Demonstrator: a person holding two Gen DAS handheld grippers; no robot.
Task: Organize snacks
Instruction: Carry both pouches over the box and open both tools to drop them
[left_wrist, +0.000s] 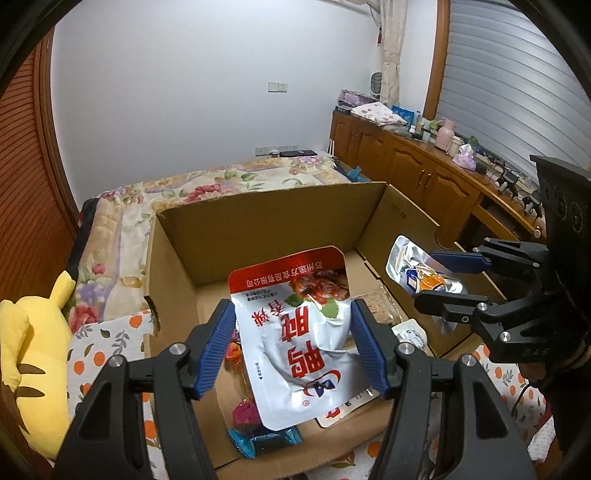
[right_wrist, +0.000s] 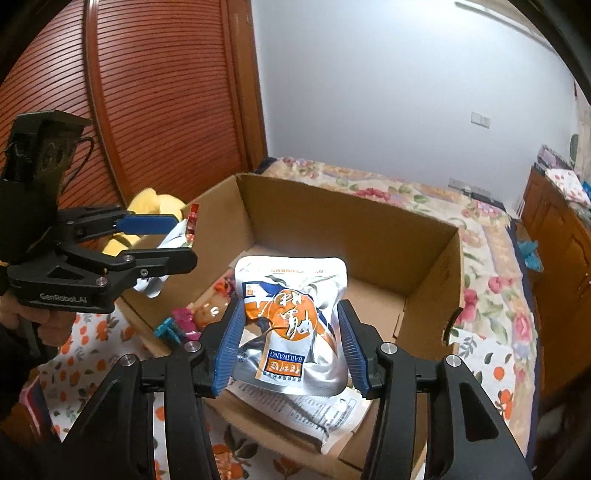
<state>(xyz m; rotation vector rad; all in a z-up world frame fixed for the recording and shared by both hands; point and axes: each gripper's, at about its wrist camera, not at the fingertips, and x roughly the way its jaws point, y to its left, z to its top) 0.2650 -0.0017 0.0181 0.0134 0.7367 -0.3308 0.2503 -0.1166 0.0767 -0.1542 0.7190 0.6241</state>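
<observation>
Left wrist view: the left gripper (left_wrist: 293, 339) fills the lower centre, its blue pads pinching a white-and-red pouch (left_wrist: 295, 332) by both side edges, so the pouch hangs flat and printed face up over the open box (left_wrist: 258, 221). At the right edge of the same frame the right gripper (left_wrist: 448, 282) enters sideways, jaws closed on a silver pouch (left_wrist: 410, 273) above the box's right wall. Right wrist view: the silver pouch (right_wrist: 291, 317) sits at centre, squeezed between the pads and crumpled at the waist, apparently because soft foil buckles under a side grip; the left gripper (right_wrist: 168, 240) shows at the left, its pouch (right_wrist: 173, 236) mostly hidden behind the fingers. Both pouches are held clear of the box floor, which suggests they are being carried in for release rather than lifted out, though the frames alone cannot settle that. Loose snacks (right_wrist: 184, 325) already lie in the box's near corner, lower left of centre, beside a flat white packet (right_wrist: 325, 410) under the silver pouch. A yellow plush (left_wrist: 26, 350) rests on the bedding (left_wrist: 110, 332), outside the box, at lower left.
</observation>
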